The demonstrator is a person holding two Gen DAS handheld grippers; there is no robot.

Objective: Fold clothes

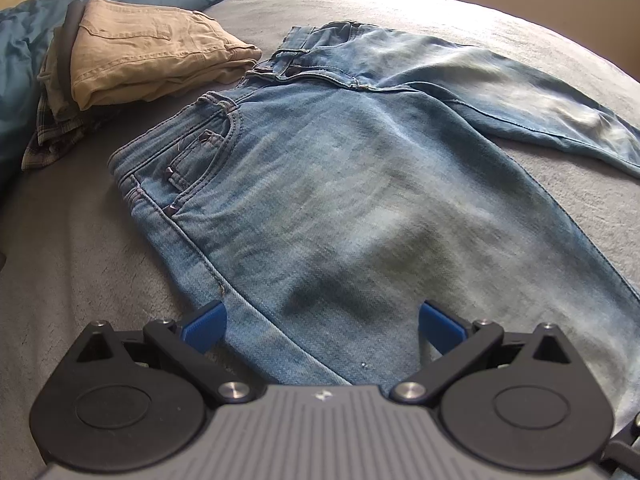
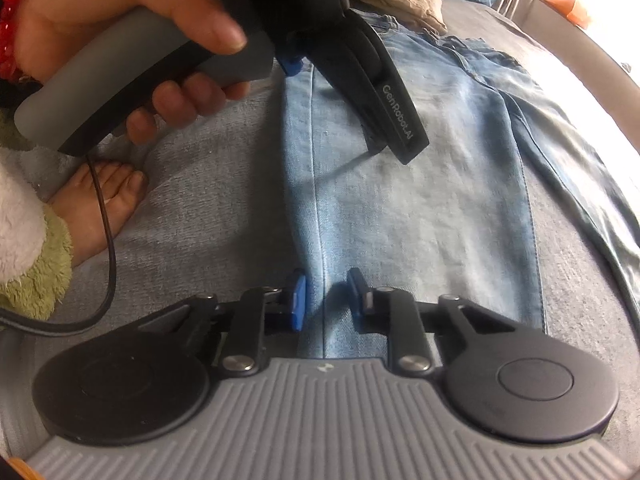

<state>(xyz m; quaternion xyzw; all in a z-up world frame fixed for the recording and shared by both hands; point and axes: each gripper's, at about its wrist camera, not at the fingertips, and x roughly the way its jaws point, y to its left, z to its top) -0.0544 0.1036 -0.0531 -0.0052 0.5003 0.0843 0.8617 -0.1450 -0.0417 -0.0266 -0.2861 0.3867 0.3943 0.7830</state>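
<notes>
Faded light-blue denim jeans (image 1: 360, 184) lie spread flat on the grey bed (image 1: 72, 280). The left tongs (image 1: 322, 326) stand wide over the jeans' near leg. The right tongs (image 2: 326, 300) are narrow, astride that leg's side seam, with a gap showing at the pads. Folded beige trousers (image 1: 148, 56) sit just beyond the jeans' waistband.

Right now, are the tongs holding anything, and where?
The left tongs are open, holding nothing. The right tongs straddle the jeans leg's seam; a pinch cannot be told.
</notes>
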